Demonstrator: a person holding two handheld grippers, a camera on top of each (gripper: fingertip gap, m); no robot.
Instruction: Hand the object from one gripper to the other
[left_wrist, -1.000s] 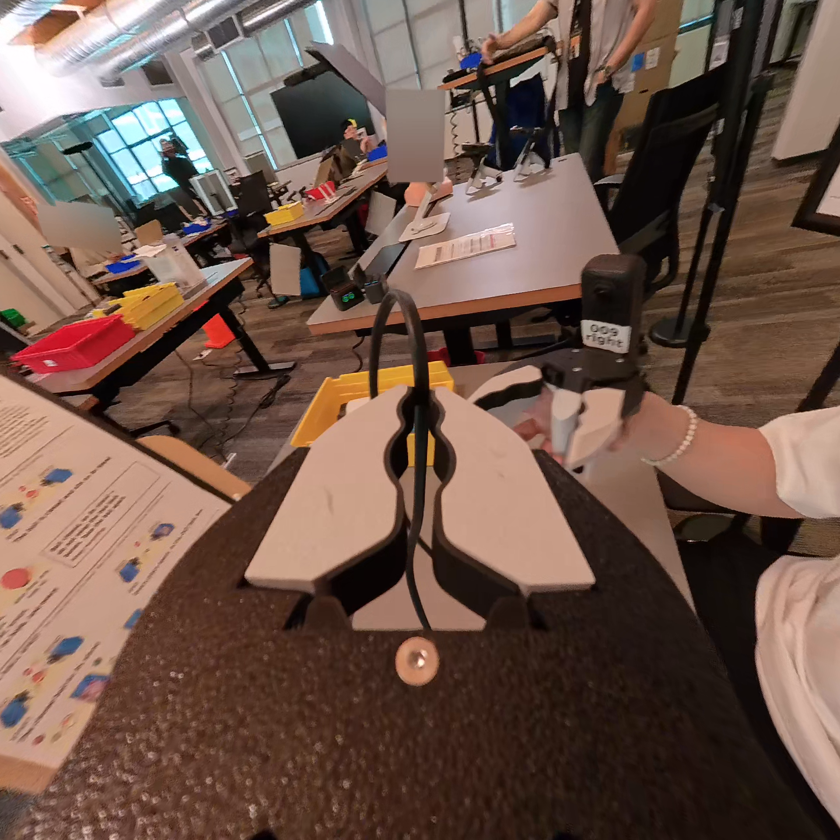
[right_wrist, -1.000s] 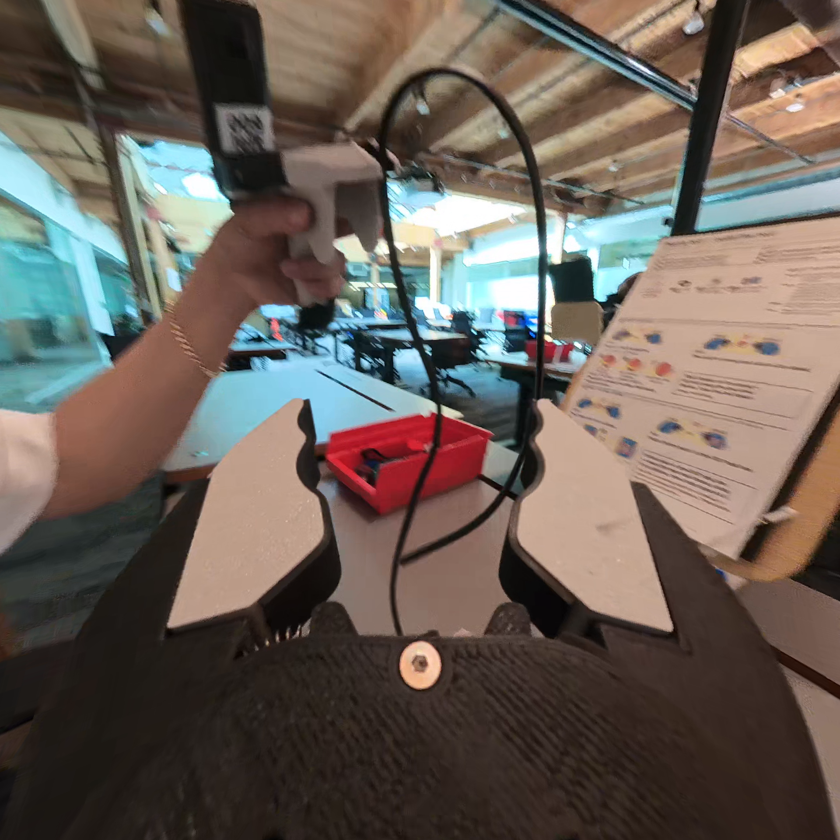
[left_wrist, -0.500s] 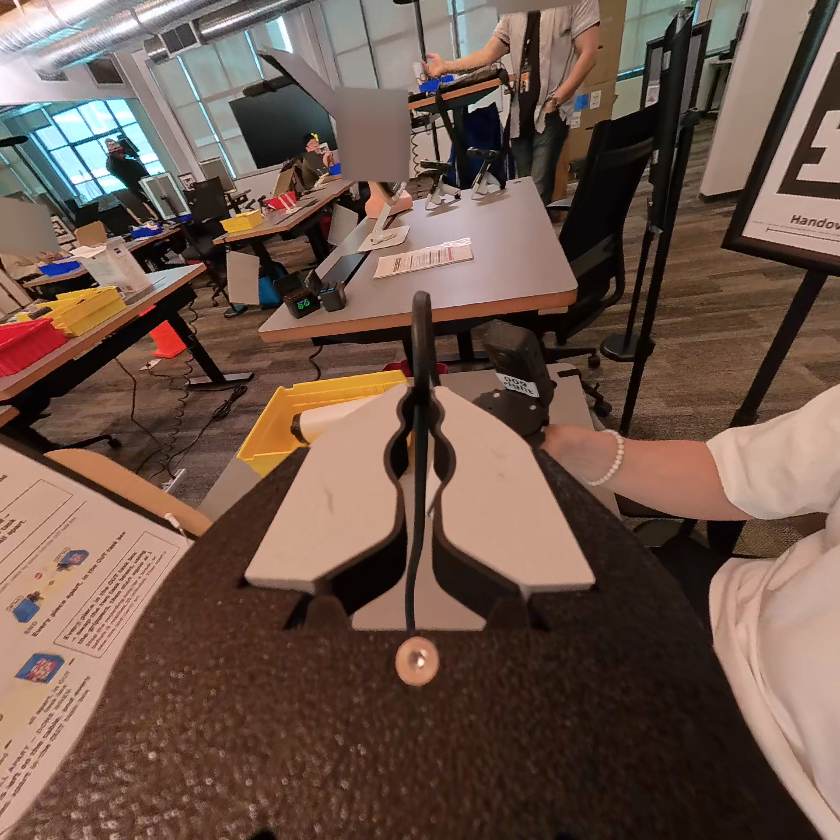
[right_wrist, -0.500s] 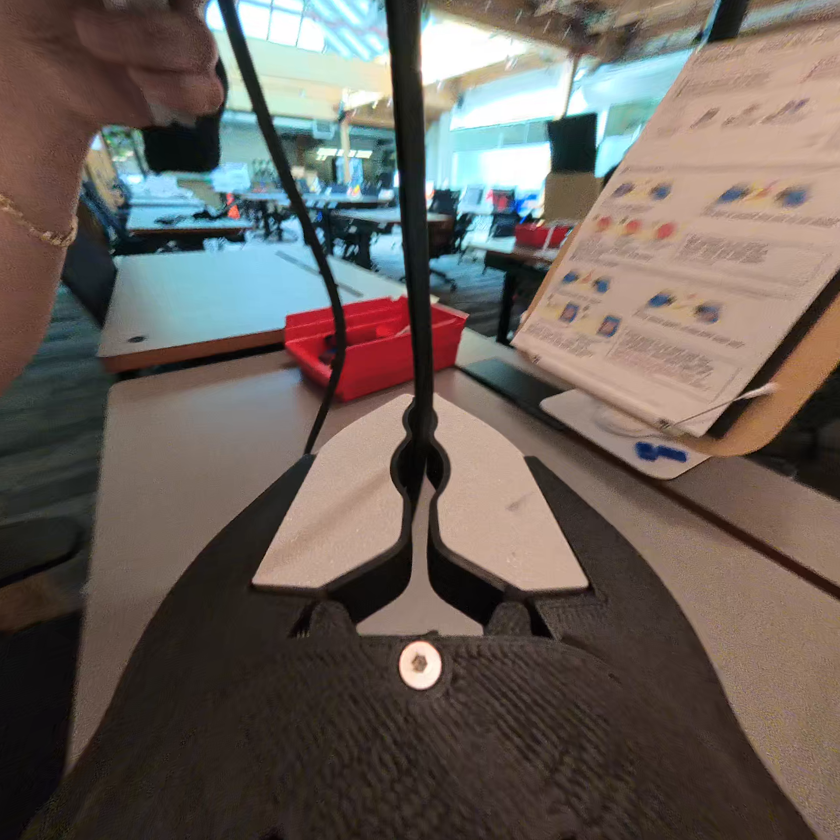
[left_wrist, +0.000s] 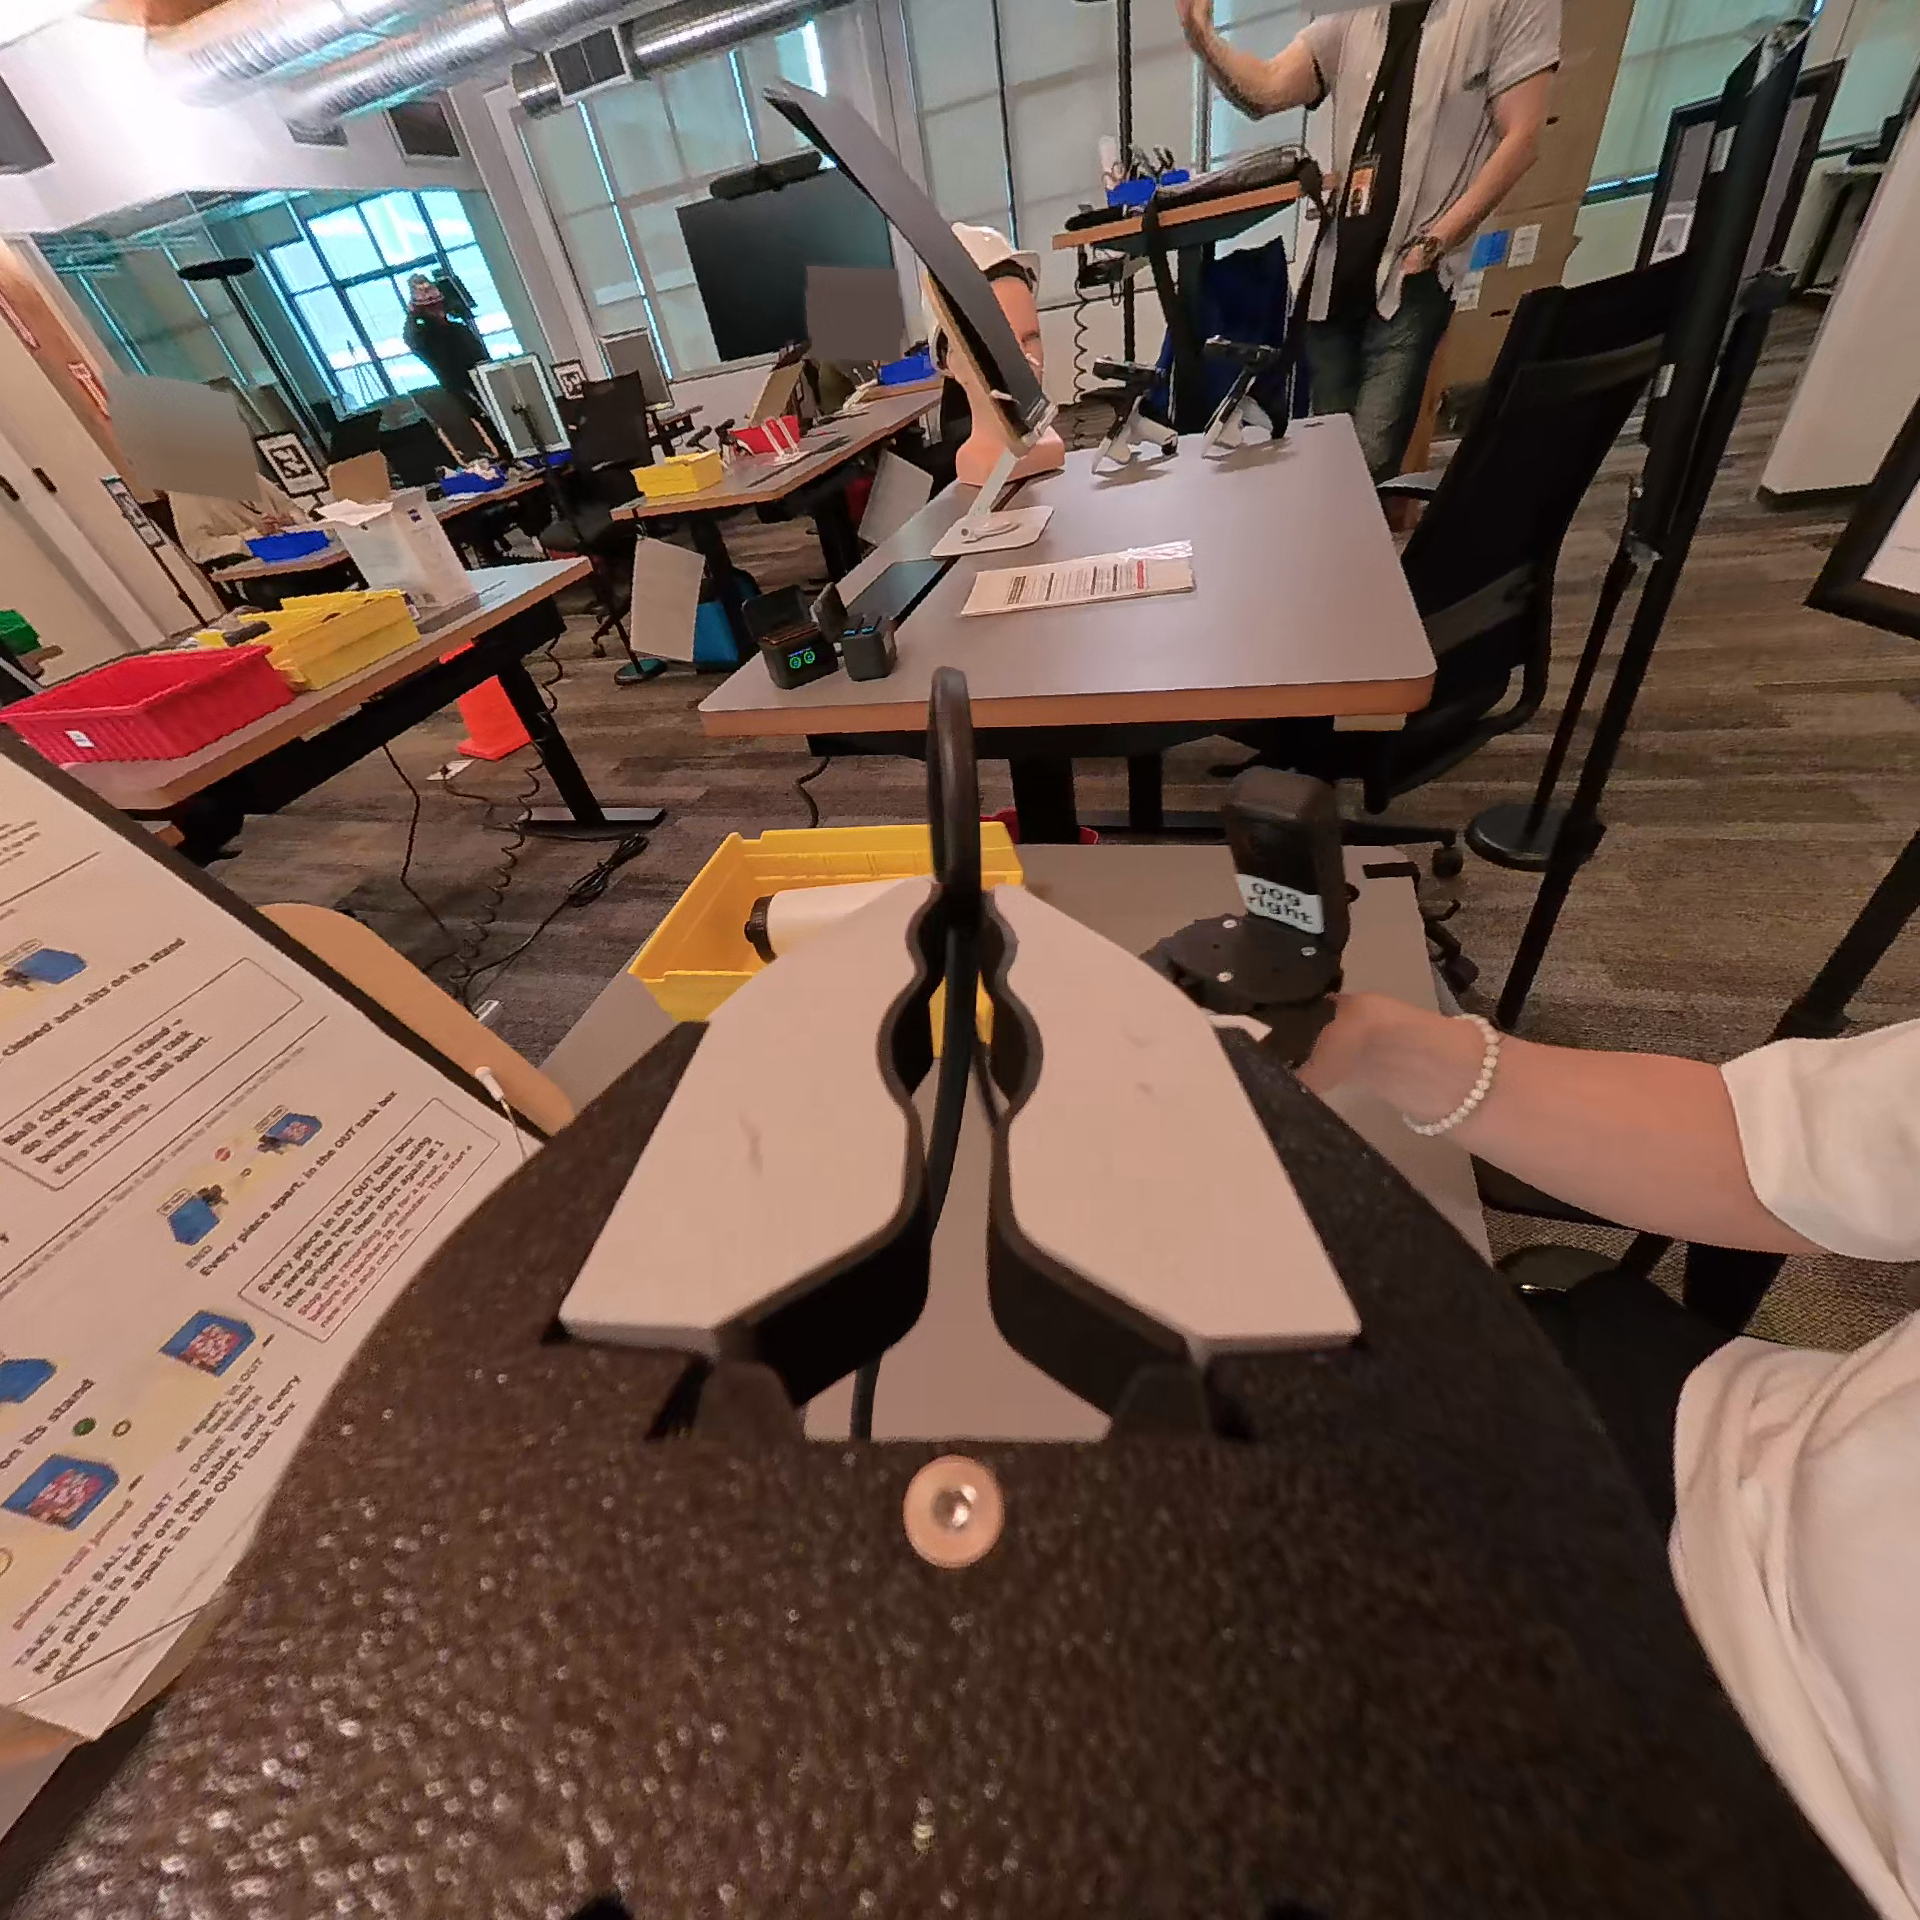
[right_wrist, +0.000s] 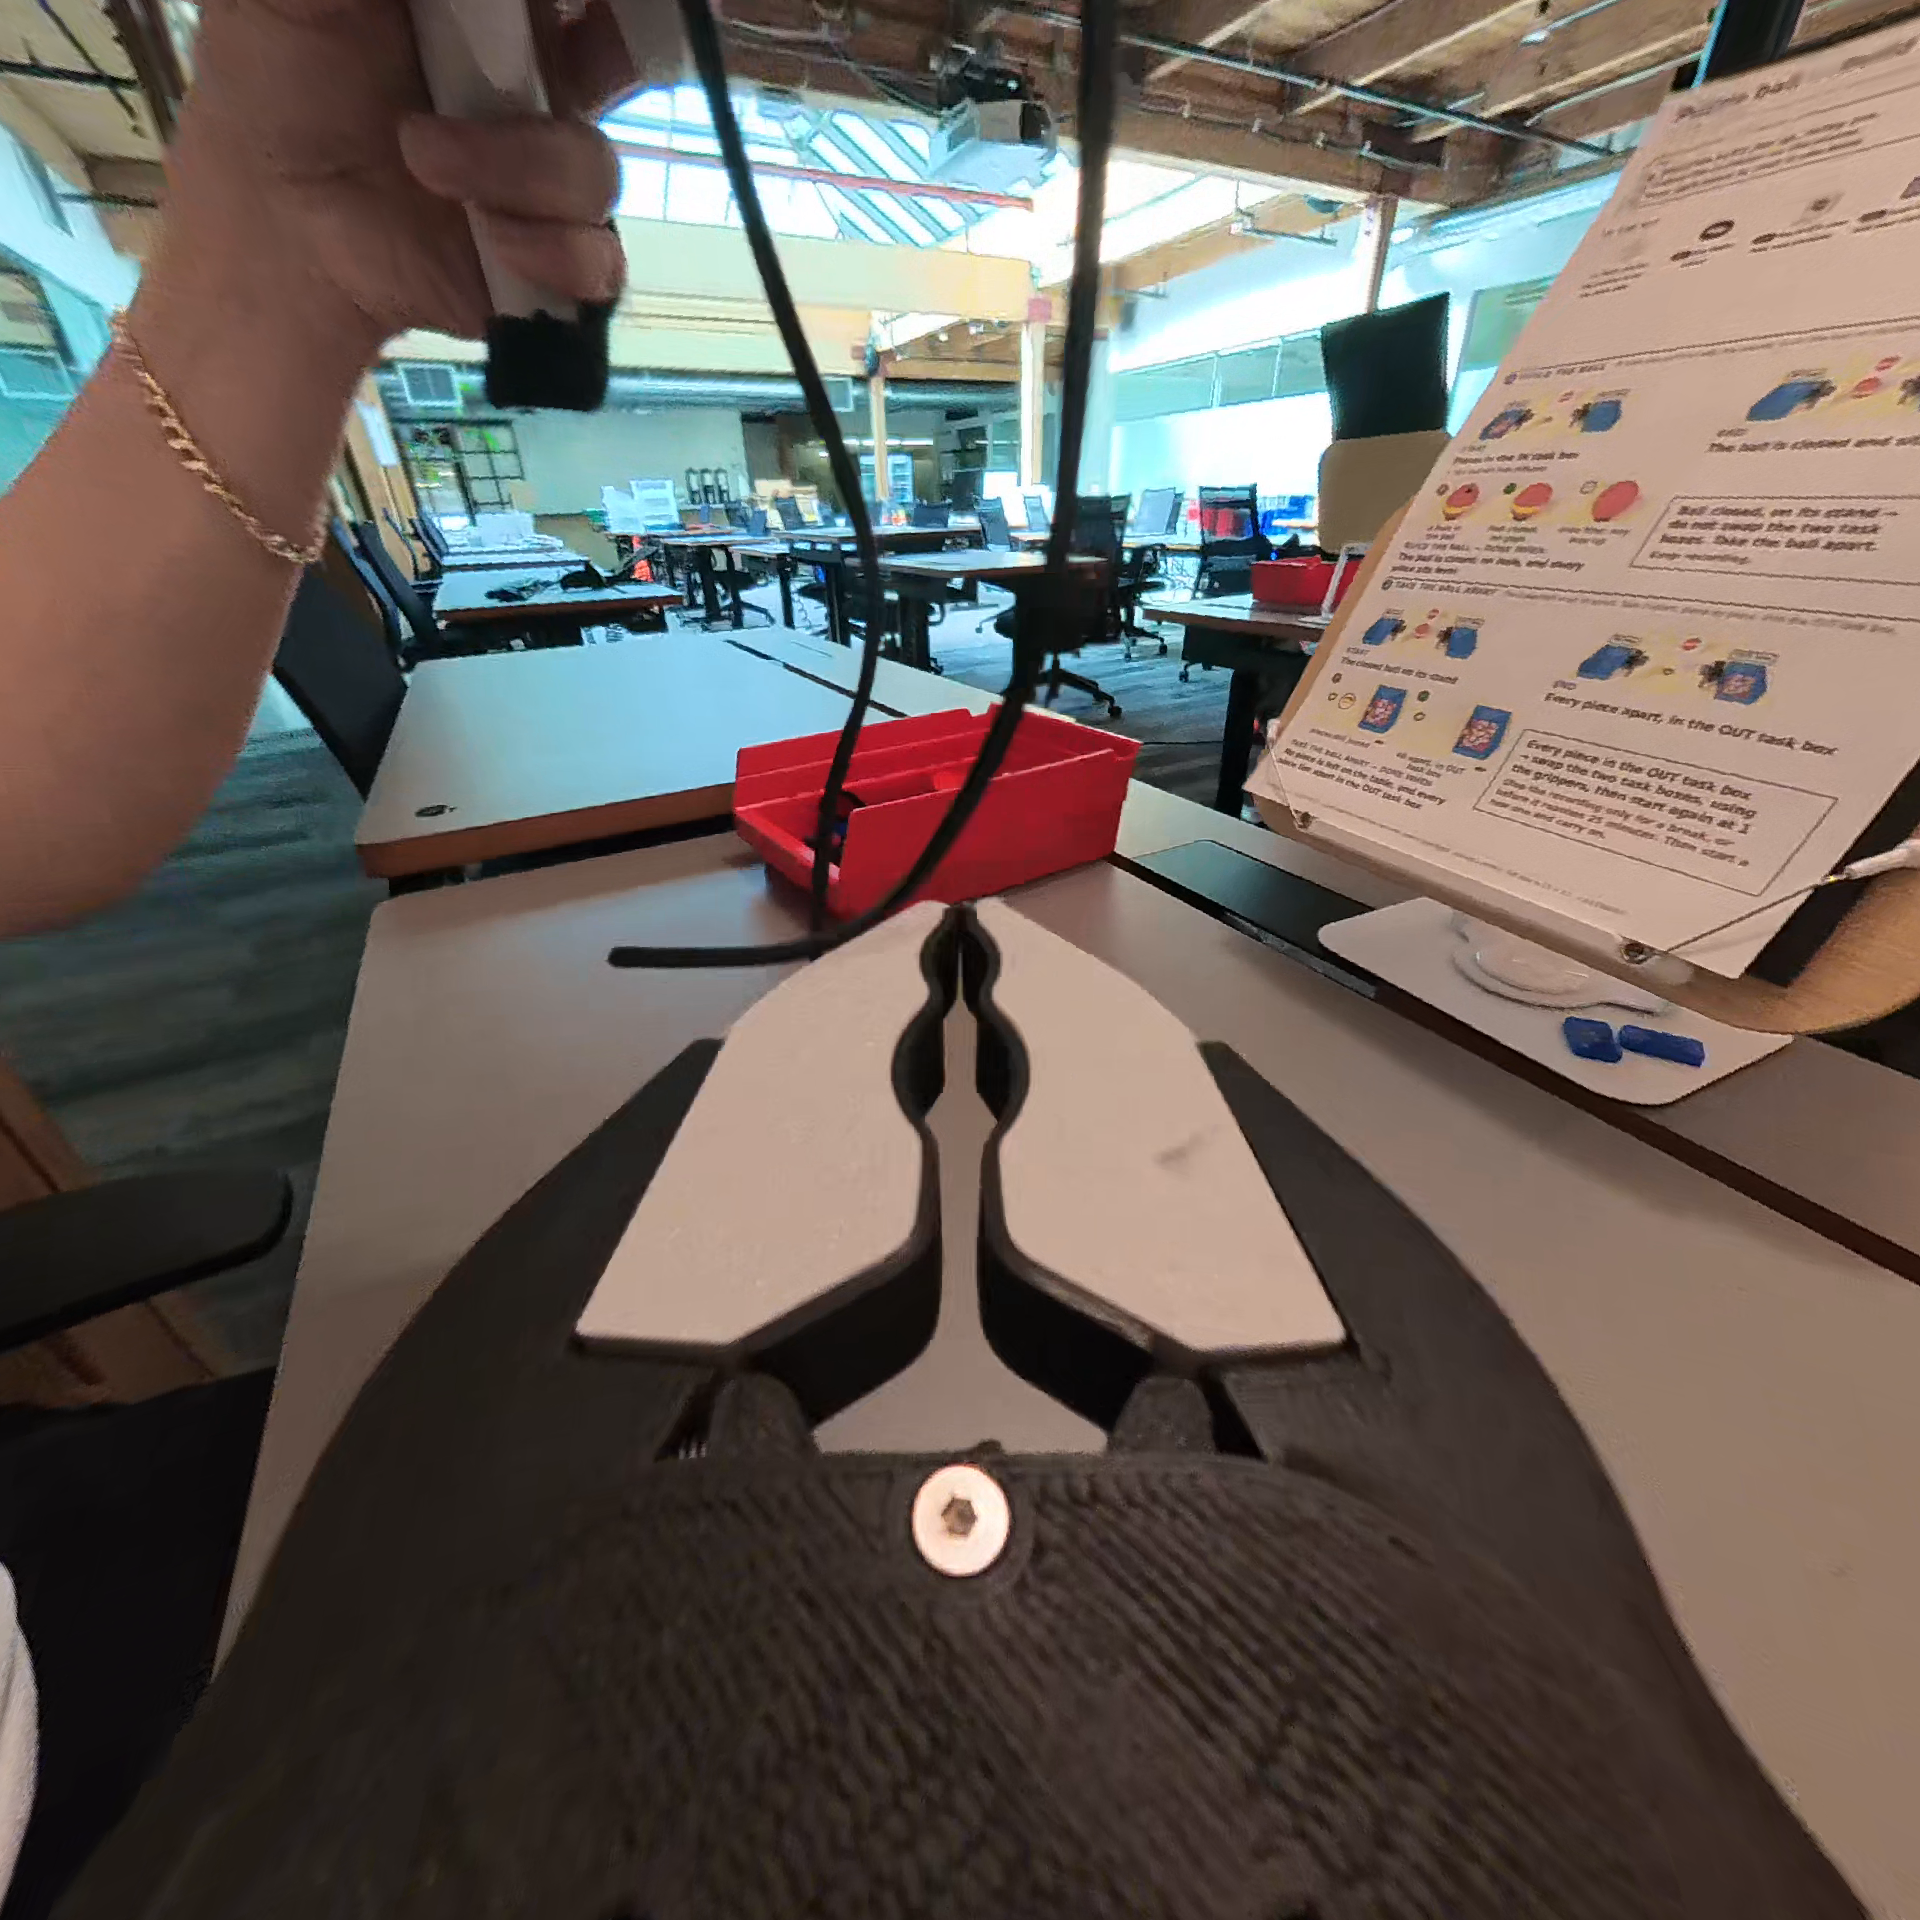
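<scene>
Black cable (left_wrist: 951, 790), thin and rubbery: clamped in the left gripper (left_wrist: 956, 935), grey fingers squeezed together on it. Pokes up past the fingertips as a narrow loop toward 12 o'clock in the left wrist view, then runs back down the slot between the fingers toward 6 o'clock.

Over in the right wrist view, hangs as two strands from the top of frame, dropping from 12 o'clock under the person's left hand (right_wrist: 343, 187), which grips the white handle up at 11 o'clock. Ends with a loose tail lying flat on the grey table (right_wrist: 520, 1091), pointing toward 9 o'clock.

Right gripper (right_wrist: 958, 920): closed down to a thin slit, nothing visible inside it. Curves right past the tip of one finger, that cable, but honestly can't tell whether touching or just beside.

Other stuff: red plastic bin (right_wrist: 1049, 800) at 12 o'clock beyond the right gripper's tips, partly behind the strands. Printed instruction sheet on a wooden stand (right_wrist: 1621, 644) at 2 o'clock. Yellow plastic bin (left_wrist: 696, 945) at 11 o'clock of the left gripper, with a white roll (left_wrist: 821, 909) lying inside. Right hand (left_wrist: 1361, 1044) with a pearl bracelet at 3 o'clock there.
</scene>
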